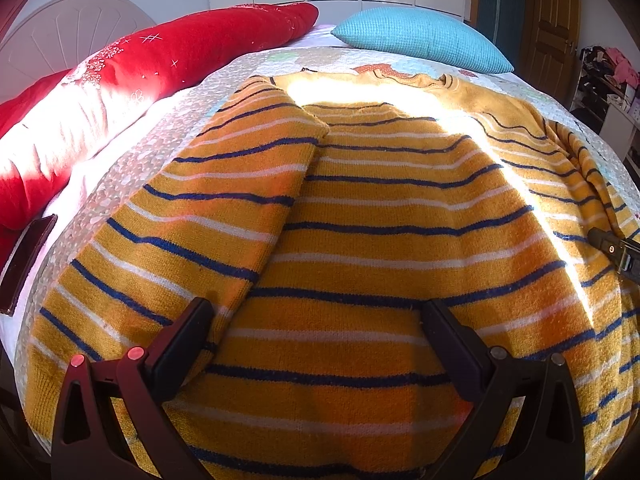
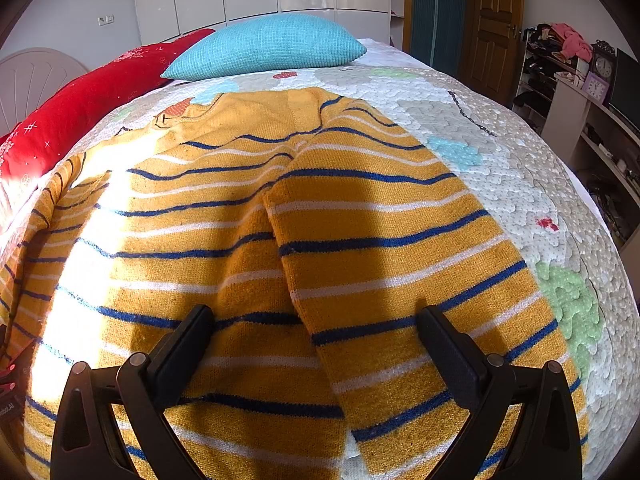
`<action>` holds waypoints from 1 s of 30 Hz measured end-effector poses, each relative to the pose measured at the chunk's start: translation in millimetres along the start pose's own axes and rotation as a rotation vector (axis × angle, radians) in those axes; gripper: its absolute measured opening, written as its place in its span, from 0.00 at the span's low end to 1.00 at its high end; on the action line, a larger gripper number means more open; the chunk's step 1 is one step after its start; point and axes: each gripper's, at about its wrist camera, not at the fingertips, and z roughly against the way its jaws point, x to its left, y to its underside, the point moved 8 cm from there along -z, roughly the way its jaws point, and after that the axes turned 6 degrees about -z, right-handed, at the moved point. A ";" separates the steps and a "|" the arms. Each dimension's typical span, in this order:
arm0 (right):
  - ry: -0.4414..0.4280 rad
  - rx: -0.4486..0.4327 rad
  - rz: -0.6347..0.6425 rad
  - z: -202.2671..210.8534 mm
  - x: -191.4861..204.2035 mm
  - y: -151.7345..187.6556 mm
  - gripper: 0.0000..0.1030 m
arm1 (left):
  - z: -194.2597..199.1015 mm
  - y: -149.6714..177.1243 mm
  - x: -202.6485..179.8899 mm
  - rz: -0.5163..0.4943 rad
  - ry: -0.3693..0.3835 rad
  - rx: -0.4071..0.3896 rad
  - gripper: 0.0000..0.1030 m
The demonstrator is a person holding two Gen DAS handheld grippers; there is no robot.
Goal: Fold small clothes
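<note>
A small yellow sweater (image 1: 360, 208) with blue and white stripes lies flat on the quilted bed cover (image 1: 160, 148), collar at the far end. Its left sleeve (image 1: 224, 208) is folded in over the body. In the right wrist view the sweater (image 2: 180, 240) shows its right sleeve (image 2: 384, 248) folded in over the body. My left gripper (image 1: 316, 320) is open and empty just above the sweater's near left part. My right gripper (image 2: 314, 320) is open and empty above the near right part, over the sleeve edge. The right gripper's tip also shows in the left wrist view (image 1: 616, 252).
A long red bolster (image 1: 120, 80) lies along the left side by the headboard (image 1: 60, 36). A turquoise pillow (image 1: 420, 36) sits at the far end of the bed. A dark flat object (image 1: 24, 264) lies at the left edge. Shelves and a desk (image 2: 592, 112) stand to the right.
</note>
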 end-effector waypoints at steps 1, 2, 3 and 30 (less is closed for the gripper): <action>0.000 0.000 0.000 0.1 -0.2 0.0 1.00 | 0.1 -0.1 0.2 -0.003 -0.005 0.000 1.00; 0.000 0.000 0.000 0.1 0.1 0.0 1.00 | 0.1 -0.1 0.1 -0.004 -0.007 0.000 1.00; 0.000 0.000 0.000 0.2 -0.4 0.1 1.00 | 0.2 -0.1 0.1 -0.004 -0.007 0.000 1.00; -0.088 0.059 -0.044 3.9 -1.3 -4.0 1.00 | 1.1 -1.1 -0.3 0.001 -0.005 -0.022 1.00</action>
